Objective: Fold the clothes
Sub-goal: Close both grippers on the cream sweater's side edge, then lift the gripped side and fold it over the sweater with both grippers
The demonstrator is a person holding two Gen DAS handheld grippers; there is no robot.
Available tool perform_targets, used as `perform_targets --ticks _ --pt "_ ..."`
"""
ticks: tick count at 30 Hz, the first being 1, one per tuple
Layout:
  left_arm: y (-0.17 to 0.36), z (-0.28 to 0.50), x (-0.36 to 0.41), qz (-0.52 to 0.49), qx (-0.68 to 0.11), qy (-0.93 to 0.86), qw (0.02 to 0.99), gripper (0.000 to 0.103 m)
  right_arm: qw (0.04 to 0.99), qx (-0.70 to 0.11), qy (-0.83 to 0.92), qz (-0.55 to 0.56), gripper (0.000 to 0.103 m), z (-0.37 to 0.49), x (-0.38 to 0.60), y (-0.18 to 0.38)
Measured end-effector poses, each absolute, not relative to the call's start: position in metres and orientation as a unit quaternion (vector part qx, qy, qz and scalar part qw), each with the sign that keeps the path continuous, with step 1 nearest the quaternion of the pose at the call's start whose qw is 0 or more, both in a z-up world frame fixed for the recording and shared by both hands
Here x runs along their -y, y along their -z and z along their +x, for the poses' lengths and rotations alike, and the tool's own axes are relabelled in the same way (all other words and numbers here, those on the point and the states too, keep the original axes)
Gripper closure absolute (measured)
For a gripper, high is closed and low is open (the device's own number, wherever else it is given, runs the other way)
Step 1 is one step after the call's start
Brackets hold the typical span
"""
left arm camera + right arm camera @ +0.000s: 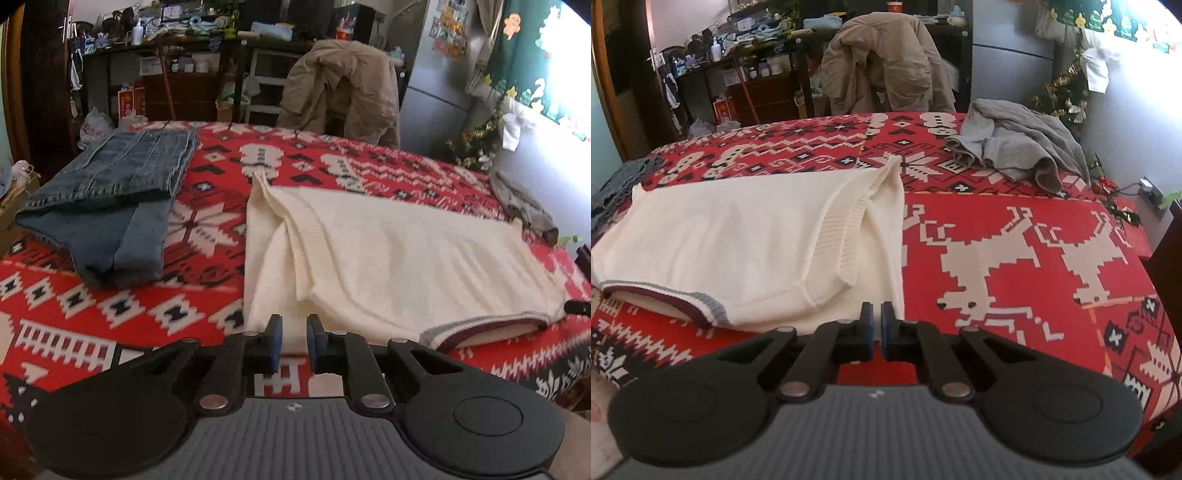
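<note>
Black linkage arms and a ribbed grey housing fill the bottom of both wrist views. Left gripper (294,323): blue-padded fingers a narrow gap apart, over the near edge of the cream sweater (388,258); whether the pads pinch the fabric cannot be told. Right gripper (877,312): pads nearly touching, brought together at the sweater's near right edge; fabric shows right behind the tips, but a grip on it cannot be confirmed.

Cream sweater lies flat in the middle of the table, soft fine knit, ribbed cuff and hem, sleeves folded in over the body, collar trimmed with grey and maroon stripes toward the near side. Folded blue jeans (110,206), stiff denim with visible seams, rectangular stack, sit apart to the sweater's left. Crumpled grey garment (1023,155), thin jersey, bunched at the far right corner, well apart from the sweater.

Surface: table covered with a red tablecloth (1015,221), woven-look white and black pattern of snowflakes, zigzags and dogs. Behind the table a chair draped with a tan jacket (343,92), heavy creased cloth. Cluttered dark shelves (155,48) along the back wall, a grey fridge (436,74) with magnets, tinsel garland at right, bright window at far right.
</note>
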State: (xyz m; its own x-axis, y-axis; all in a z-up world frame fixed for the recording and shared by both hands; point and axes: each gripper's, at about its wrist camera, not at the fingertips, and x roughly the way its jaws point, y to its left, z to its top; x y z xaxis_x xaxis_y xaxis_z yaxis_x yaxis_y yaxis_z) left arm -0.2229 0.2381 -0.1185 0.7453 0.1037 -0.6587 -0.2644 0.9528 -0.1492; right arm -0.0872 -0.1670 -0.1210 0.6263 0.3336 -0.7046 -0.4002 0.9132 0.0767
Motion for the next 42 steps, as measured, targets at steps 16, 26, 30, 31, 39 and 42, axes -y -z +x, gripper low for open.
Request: perform_targets --ticks 16,26,30,31,39,42 --pt "0.125 -0.149 -0.278 -0.205 -0.343 -0.078 0.913 0.088 0.894 -0.391 -0.218 -0.012 0.097 -0.028 0.144 0.123" --pt "0.122 -0.2 -0.281 -0.224 -0.35 -0.069 0.907 0.088 0.886 -0.401 -0.233 -0.017 0.097 -0.042 0.16 0.121" --pt "0.111 -0.2 -0.291 -0.235 -0.332 -0.074 0.911 0.088 0.89 -0.389 -0.236 -0.017 0.098 -0.037 0.166 0.111" --pt "0.109 -0.196 -0.295 -0.239 -0.327 -0.077 0.911 0.088 0.893 -0.385 -0.234 -0.013 0.098 -0.03 0.165 0.109" --pt "0.112 -0.15 -0.304 -0.254 -0.339 -0.065 0.904 0.088 0.886 -0.401 -0.232 0.006 0.098 0.048 0.137 0.124" --pt "0.114 -0.149 -0.299 -0.243 -0.346 -0.059 0.904 0.088 0.884 -0.41 -0.225 0.012 0.099 0.059 0.134 0.131"
